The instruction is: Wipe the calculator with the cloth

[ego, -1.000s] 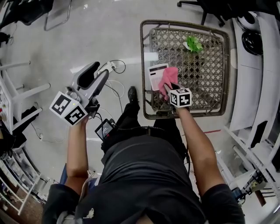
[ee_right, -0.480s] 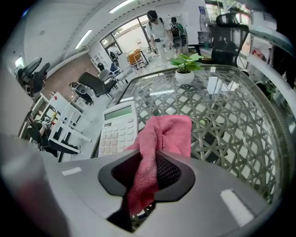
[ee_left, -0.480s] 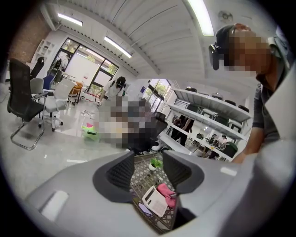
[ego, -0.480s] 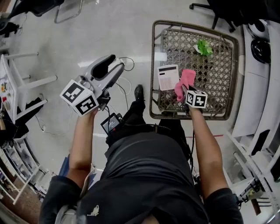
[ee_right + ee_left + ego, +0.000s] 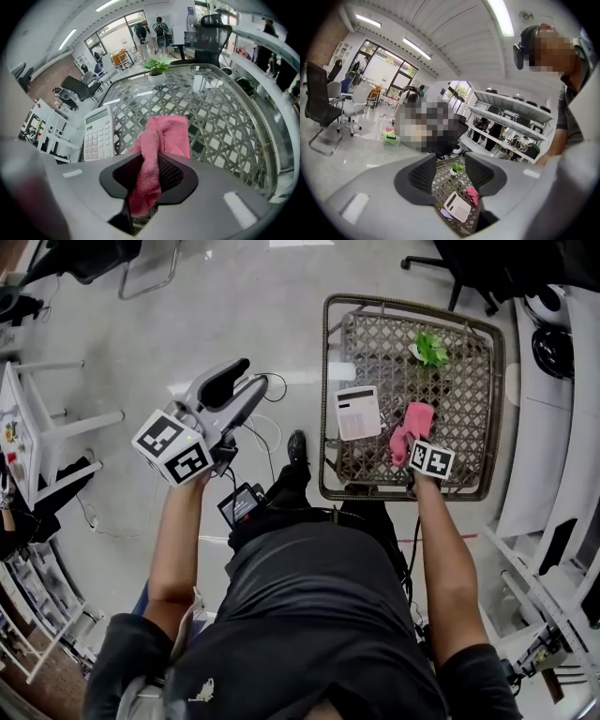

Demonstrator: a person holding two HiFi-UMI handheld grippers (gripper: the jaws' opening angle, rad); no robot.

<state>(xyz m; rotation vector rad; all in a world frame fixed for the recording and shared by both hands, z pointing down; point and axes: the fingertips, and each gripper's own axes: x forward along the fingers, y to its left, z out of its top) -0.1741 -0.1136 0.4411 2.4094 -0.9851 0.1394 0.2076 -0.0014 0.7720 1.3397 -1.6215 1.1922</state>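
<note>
A white calculator [image 5: 357,412] lies face up on the wicker-and-glass table [image 5: 480,390], near its left front part; it also shows in the right gripper view as the calculator [image 5: 99,133]. My right gripper [image 5: 409,448] is shut on a pink cloth [image 5: 413,426], which hangs over the glass just right of the calculator, apart from it. The cloth [image 5: 161,140] runs between the jaws and drapes forward. My left gripper [image 5: 234,390] is held out over the floor, left of the table, open and empty; past its jaws the calculator [image 5: 457,206] and the cloth [image 5: 472,194] show small.
A small potted green plant [image 5: 430,348] stands at the table's far side. Cables and a small black device [image 5: 240,505] lie on the floor by the person's feet. White shelving [image 5: 553,474] runs along the right; a white rack [image 5: 37,427] stands at the left.
My right gripper has carried the pink cloth to the right, off the calculator, which now lies fully uncovered. The left gripper has barely moved.
</note>
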